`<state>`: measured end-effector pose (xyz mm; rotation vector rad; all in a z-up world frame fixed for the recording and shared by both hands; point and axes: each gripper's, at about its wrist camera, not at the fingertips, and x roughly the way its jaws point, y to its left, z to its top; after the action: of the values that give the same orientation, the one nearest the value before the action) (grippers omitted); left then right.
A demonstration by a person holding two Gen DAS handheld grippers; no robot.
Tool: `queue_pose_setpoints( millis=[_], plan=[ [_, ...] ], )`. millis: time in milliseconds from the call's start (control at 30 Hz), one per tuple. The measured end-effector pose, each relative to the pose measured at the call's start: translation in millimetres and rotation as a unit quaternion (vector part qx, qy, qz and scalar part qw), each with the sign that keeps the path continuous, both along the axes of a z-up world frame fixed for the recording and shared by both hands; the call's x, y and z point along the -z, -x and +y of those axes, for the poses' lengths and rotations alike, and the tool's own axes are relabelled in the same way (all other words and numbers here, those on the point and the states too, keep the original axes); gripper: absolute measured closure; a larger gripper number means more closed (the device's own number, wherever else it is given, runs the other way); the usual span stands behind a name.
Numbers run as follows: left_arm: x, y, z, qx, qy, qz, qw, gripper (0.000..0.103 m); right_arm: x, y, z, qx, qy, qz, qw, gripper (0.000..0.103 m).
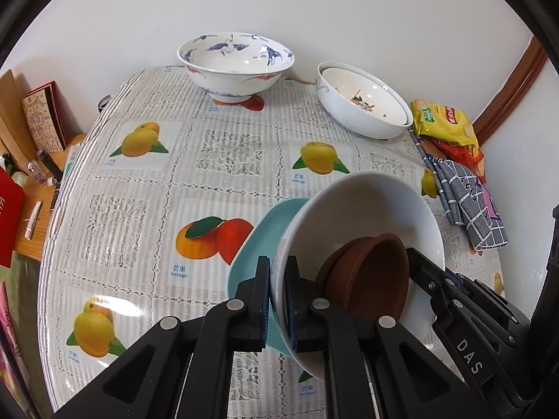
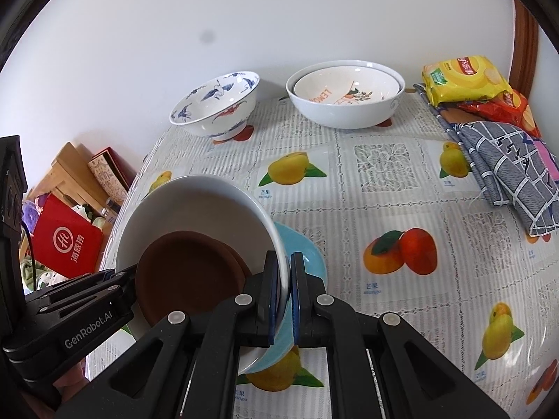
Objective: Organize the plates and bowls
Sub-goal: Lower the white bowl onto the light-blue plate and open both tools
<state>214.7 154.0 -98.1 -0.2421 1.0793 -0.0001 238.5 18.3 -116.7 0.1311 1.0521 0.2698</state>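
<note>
Above the tabletop [image 1: 139, 181], both tools, left tool [image 1: 277, 300] and right tool [image 2: 289, 293], clamp the white ceramic bowl [image 1: 367, 202] with brown saucers [image 1: 370, 272] and teal plate [image 1: 258, 237]; carrying step; next, likely lower level toward nested white bowls [image 1: 363, 108] at one o'clock.

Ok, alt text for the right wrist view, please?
Right tongs clamp the rims of a stacked white ceramic bowl and turquoise plate; brown clay dishes sit inside. Left tongs grip the bowl's opposite rim.
</note>
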Motion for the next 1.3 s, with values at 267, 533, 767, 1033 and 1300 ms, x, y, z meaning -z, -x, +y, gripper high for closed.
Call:
queue_pose_setpoints(
  millis=[267, 533, 767, 1033, 1300],
  plan=[
    [20, -6, 6, -0.001, 0.002, 0.018, 0.9998, 0.094, 22, -5, 5, -0.005, 0.004, 0.021, 1.000, 0.096],
    [37, -12, 8, 0.001, 0.004, 0.034, 0.9994, 0.094, 39, -9, 9, -0.012, 0.014, 0.040, 0.999, 0.096],
    [40, -17, 11, 0.004, 0.011, 0.035, 0.9993, 0.093, 40, -14, 12, -0.020, 0.017, 0.040, 0.999, 0.095],
    [42, -18, 13, 0.008, 0.013, 0.039, 0.9991, 0.093, 40, -14, 14, -0.018, 0.019, 0.035, 0.999, 0.094],
    [43, -17, 14, 0.009, 0.019, 0.043, 0.9989, 0.092, 39, -15, 14, -0.026, 0.018, 0.042, 0.999, 0.094]
  ],
)
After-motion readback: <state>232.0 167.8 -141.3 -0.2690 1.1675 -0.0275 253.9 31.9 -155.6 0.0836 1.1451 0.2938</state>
